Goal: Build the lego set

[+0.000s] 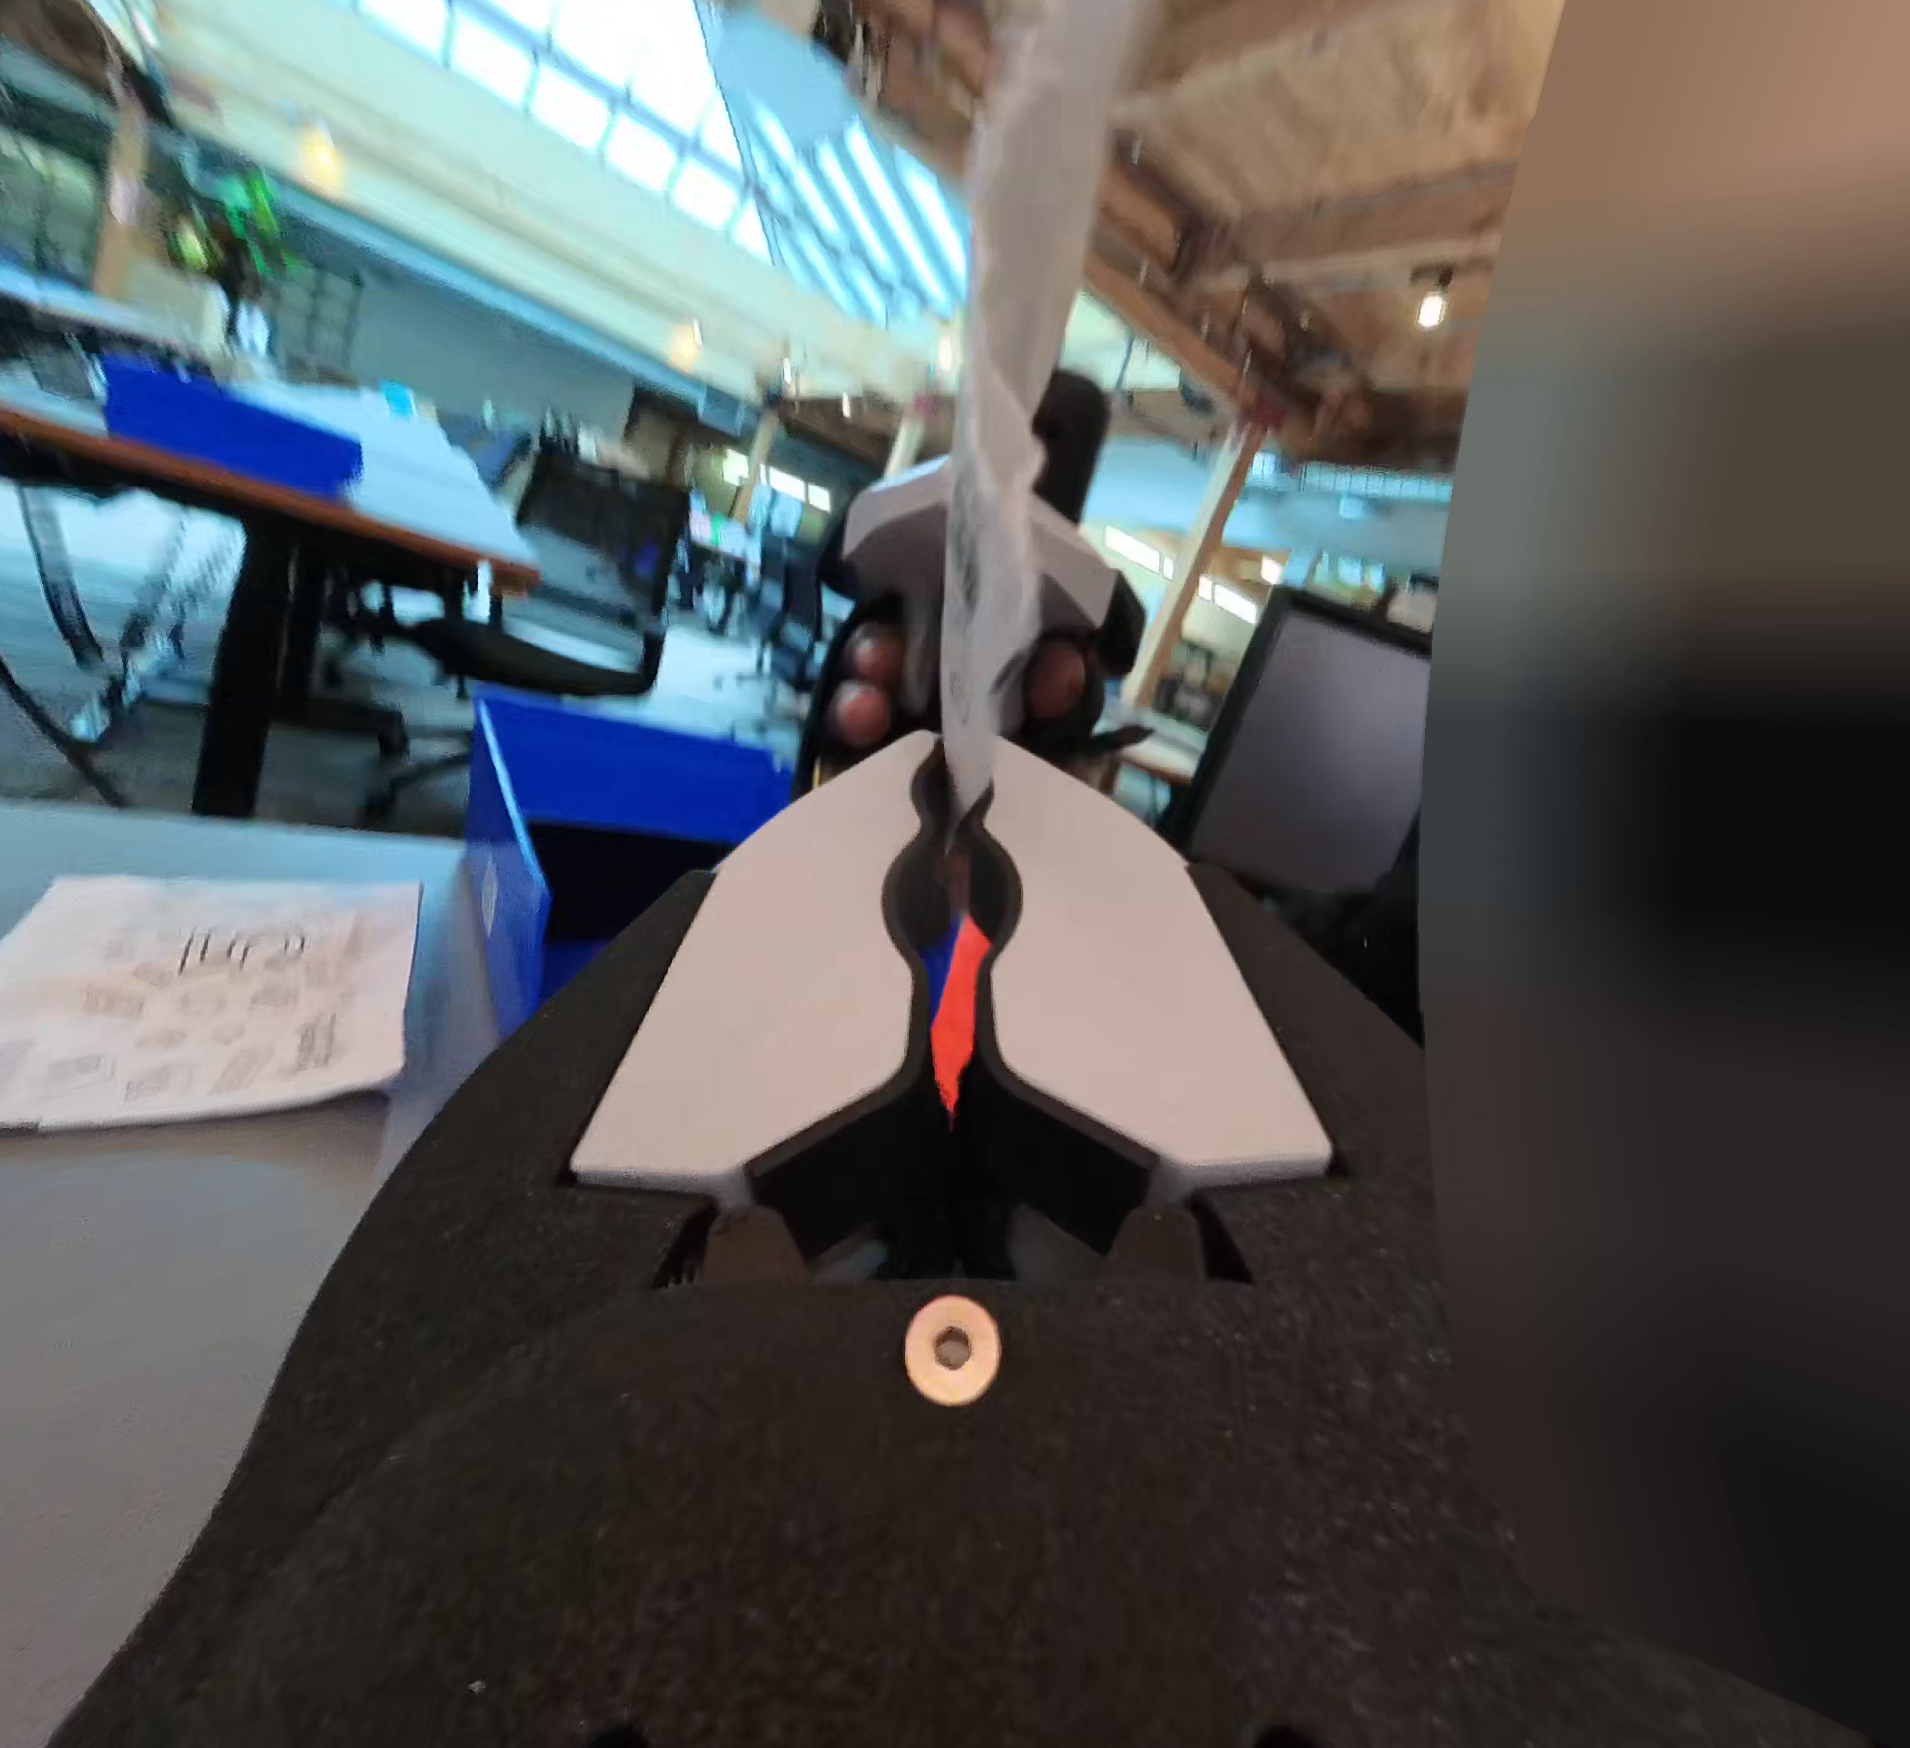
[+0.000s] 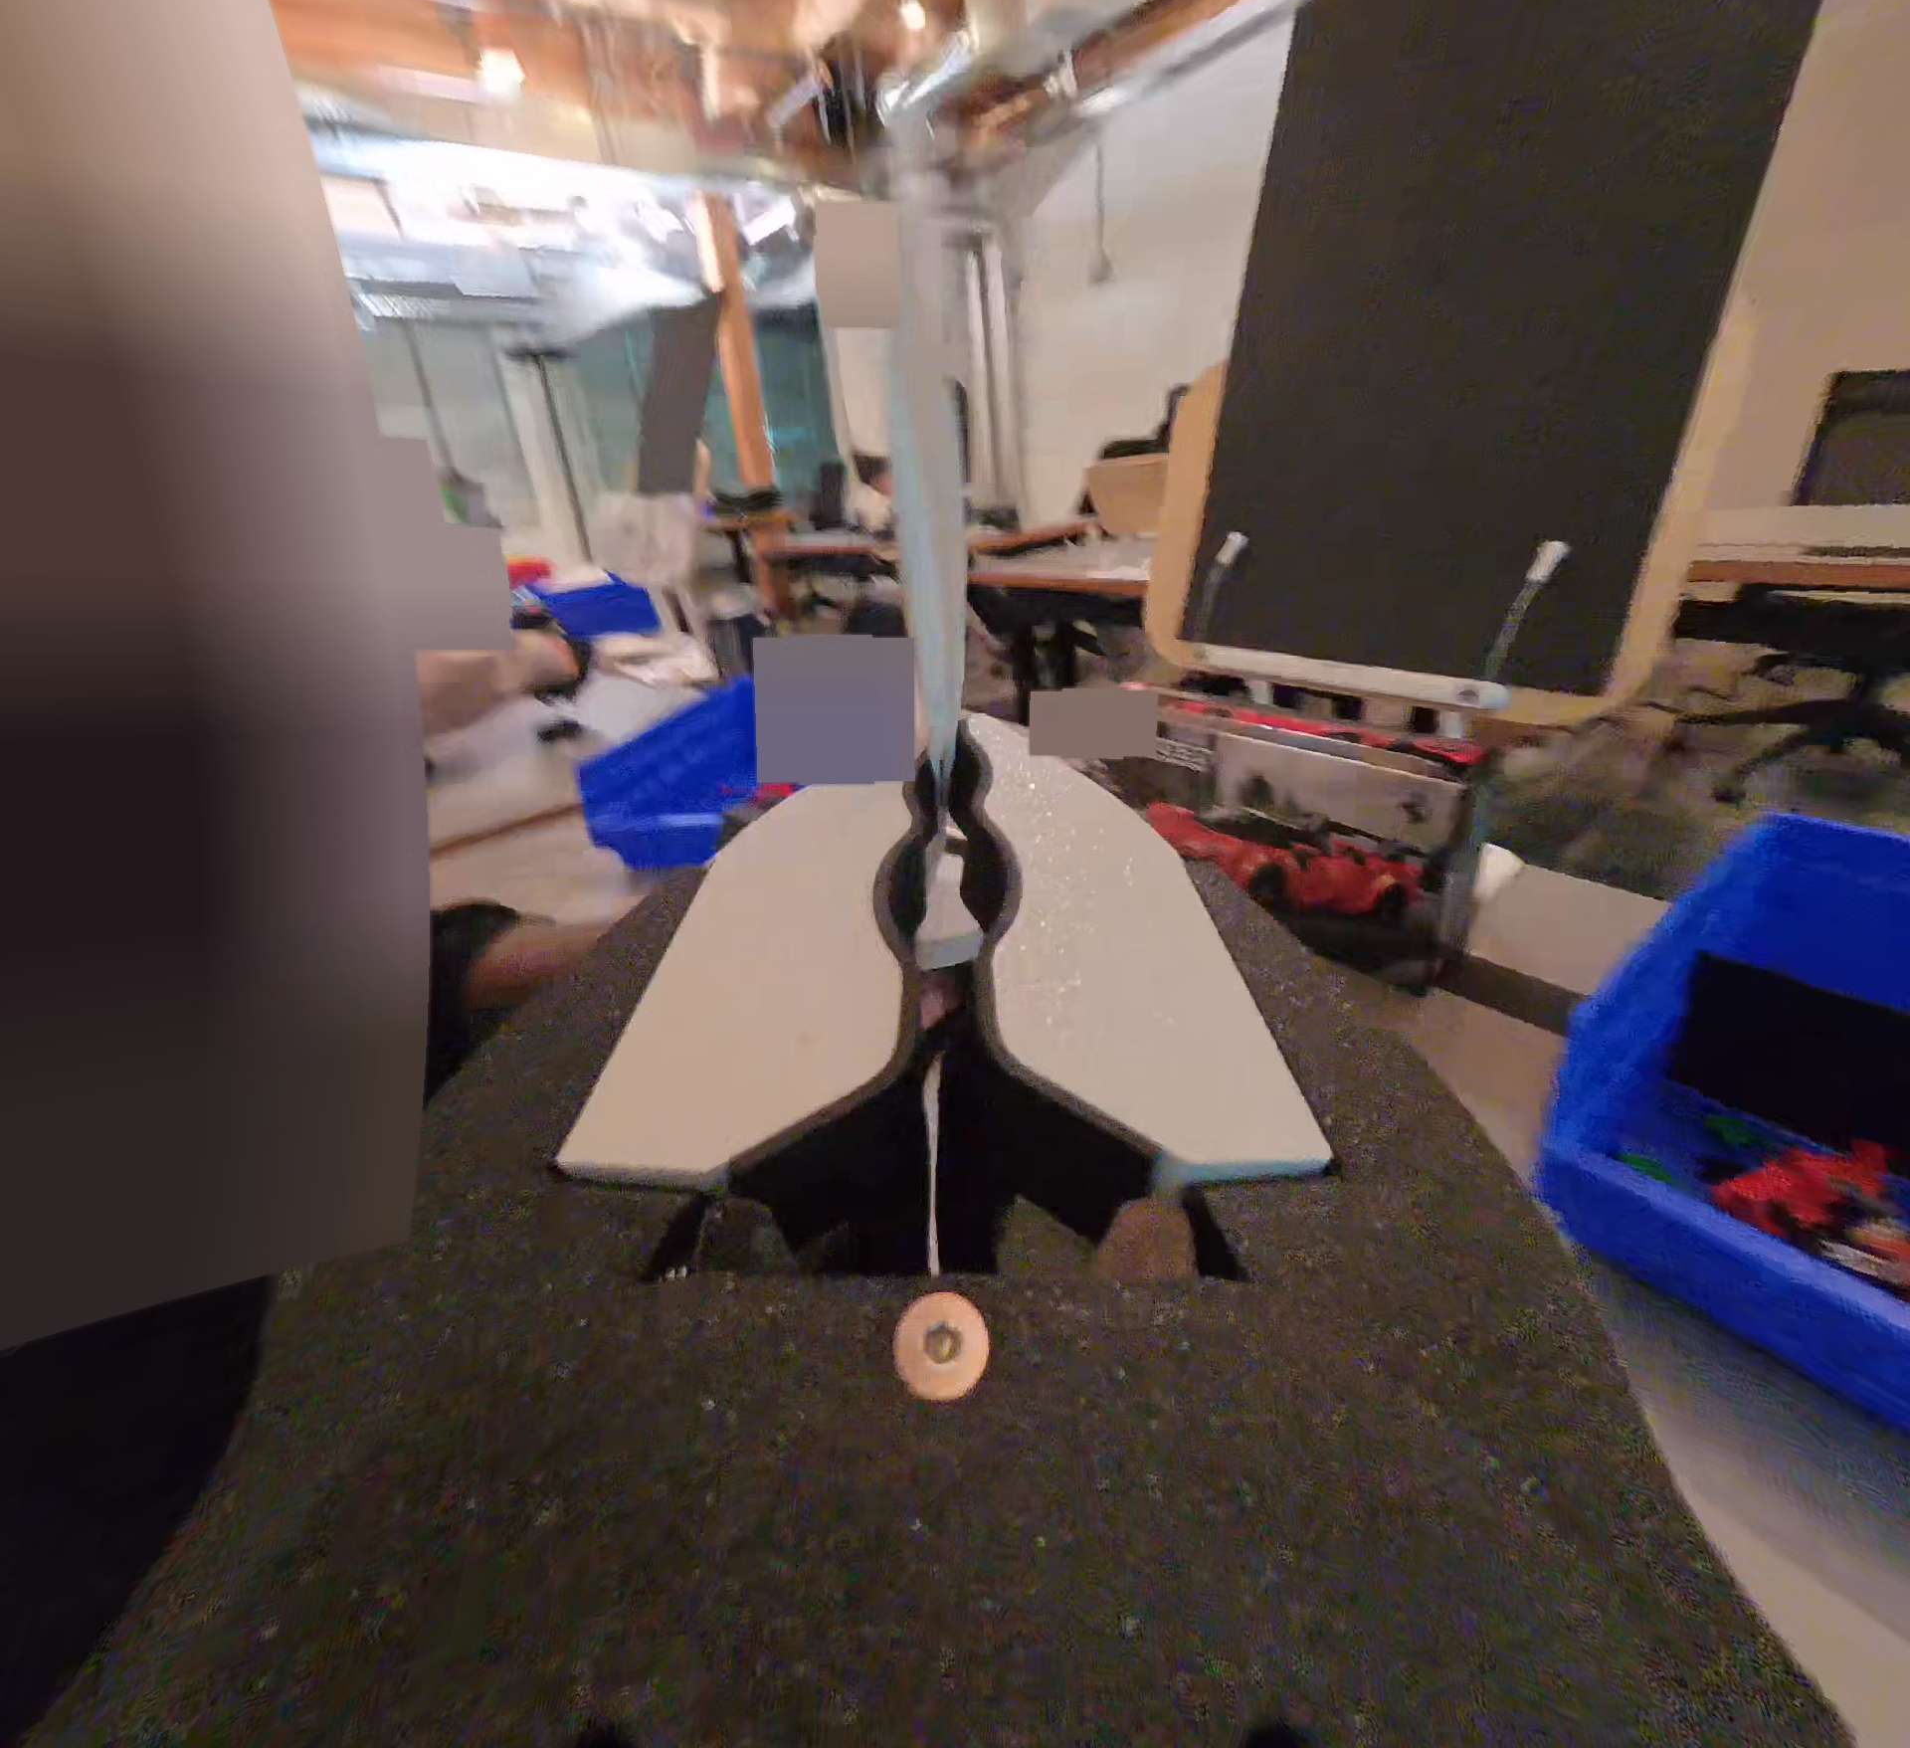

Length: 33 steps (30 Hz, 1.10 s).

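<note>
**Plastic bag pinched between both grippers**

Paper sheet point(image 1: 202, 1001) lies flat on the grey table point(image 1: 155, 1337) at far left, with a blue bin point(image 1: 620, 799) just beyond the table edge. At centre, the left gripper point(image 1: 956, 794) has its jaws pressed together on the edge of a clear plastic bag point(image 1: 1018, 272) – the film rises from the fingertips, crumpled and twisted. Behind the bag, the other gripper point(image 1: 972, 561) faces this one, fingers of a hand wrapped round it.

In the right wrist view, the right gripper point(image 2: 946, 768) likewise pinches the bag point(image 2: 930, 458), seen edge-on as a thin pale strip. Further right stand a dark board point(image 2: 1499, 272) on a stand, red toy cars point(image 2: 1313, 861) beneath it, and a second blue bin point(image 2: 1757, 1130) holding small coloured pieces.

With thin film held at both ends, steady and even tension seems wise – a sharp tug could slip it from the pads or tear it.
</note>
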Tool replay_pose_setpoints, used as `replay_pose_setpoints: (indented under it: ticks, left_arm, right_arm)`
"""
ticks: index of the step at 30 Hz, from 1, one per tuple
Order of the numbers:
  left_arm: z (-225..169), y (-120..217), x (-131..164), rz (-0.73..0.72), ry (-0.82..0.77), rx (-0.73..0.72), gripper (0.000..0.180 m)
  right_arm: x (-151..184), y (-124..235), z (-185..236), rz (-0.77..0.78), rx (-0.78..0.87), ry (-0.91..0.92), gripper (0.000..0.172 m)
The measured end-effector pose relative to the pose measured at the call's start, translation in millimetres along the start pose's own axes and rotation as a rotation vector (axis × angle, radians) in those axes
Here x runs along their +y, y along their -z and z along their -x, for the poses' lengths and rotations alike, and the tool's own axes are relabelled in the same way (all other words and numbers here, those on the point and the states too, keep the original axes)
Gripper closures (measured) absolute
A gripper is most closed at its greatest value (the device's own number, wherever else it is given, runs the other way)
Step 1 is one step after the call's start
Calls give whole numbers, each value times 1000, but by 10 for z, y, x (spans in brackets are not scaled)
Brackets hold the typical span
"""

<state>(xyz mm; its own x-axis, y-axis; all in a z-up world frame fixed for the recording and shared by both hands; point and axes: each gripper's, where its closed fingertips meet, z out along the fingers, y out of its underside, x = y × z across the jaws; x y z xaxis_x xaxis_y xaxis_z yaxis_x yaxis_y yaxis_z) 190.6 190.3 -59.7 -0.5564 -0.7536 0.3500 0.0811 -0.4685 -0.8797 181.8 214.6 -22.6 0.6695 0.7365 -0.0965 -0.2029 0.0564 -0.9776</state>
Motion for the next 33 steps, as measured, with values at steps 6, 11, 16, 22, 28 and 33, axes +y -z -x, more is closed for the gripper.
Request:
replay_pose_setpoints:
  ticks: [6,11,16,22,28,33]
  left_arm:
    - [1373,634,114,841,-692,-498,127]
    - [2442,958,-26,1338,-1291,-503,134]
    - [2961,1115,205,1549,-1452,-149,133]
    - [3178,1116,337,1616,-1475,46,158]
    - [3116,1188,247,1639,-1322,101,164]
    - [3097,1214,127,1629,-1293,100,164]
  right_arm:
    - [-72,757,-582,509,301,642,171]
    - [227,1197,-1215,1045,350,1269,171]
    - [777,1151,-1567,1297,179,1454,171]
    - [1342,964,-1980,1438,93,1402,171]
    - [1706,758,-2346,1539,150,1347,171]
    - [1960,677,-2504,1623,189,1304,170]
